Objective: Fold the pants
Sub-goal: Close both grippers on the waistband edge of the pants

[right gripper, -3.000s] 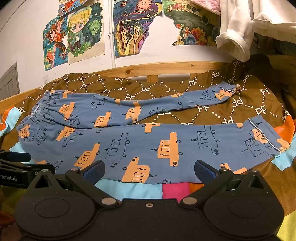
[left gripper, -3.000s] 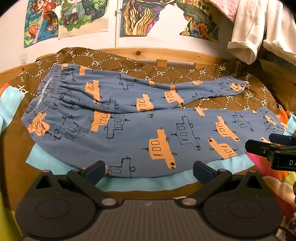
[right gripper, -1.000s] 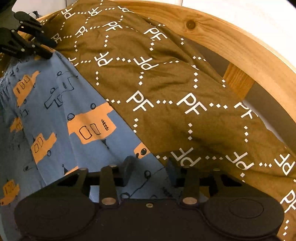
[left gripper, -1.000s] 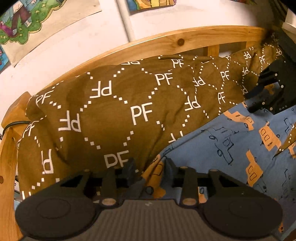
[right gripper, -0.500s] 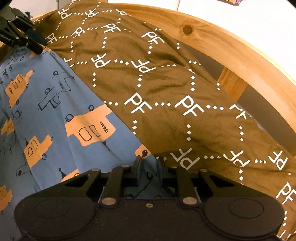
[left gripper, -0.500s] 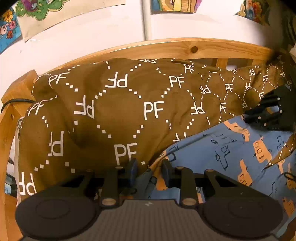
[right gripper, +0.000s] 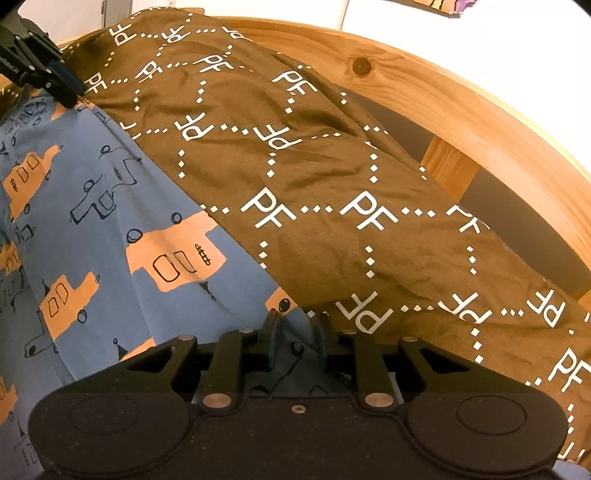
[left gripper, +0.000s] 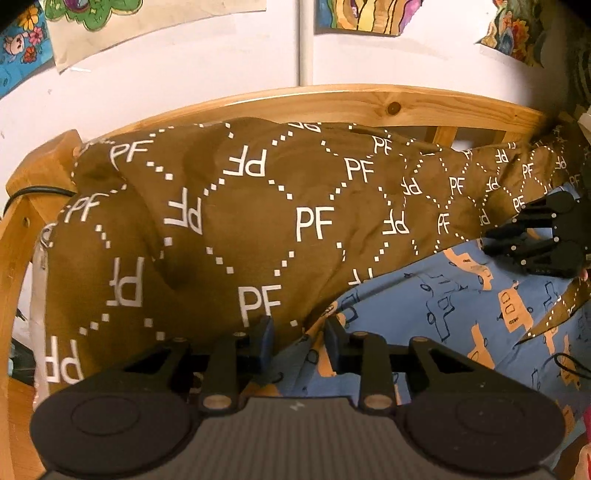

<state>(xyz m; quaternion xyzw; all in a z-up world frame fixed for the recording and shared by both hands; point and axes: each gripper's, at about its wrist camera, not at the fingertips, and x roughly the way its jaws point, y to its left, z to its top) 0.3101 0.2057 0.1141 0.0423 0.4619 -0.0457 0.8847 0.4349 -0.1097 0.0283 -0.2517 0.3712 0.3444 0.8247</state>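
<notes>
The blue pants (left gripper: pixel 436 317) with orange and outlined vehicle prints lie on a brown blanket (left gripper: pixel 221 229) marked "PF". My left gripper (left gripper: pixel 300 341) is shut on the far edge of the pants near the waistband end, cloth bunched between its fingers. My right gripper (right gripper: pixel 295 341) is shut on the same far edge of the pants (right gripper: pixel 110 221) further along the leg. The right gripper also shows in the left wrist view (left gripper: pixel 532 240) at the right. The left gripper shows in the right wrist view (right gripper: pixel 48 81) at the top left.
A wooden bed rail (left gripper: pixel 332 101) curves behind the blanket, with a white wall and posters (left gripper: pixel 354 14) above. The rail also shows in the right wrist view (right gripper: pixel 443 96). A black cable (left gripper: pixel 37 192) lies over the rail's left end.
Both grippers went from open at the near edge to the far edge of the pants and closed on it. In the last half second both lifted slightly, pulling the cloth edge up.
</notes>
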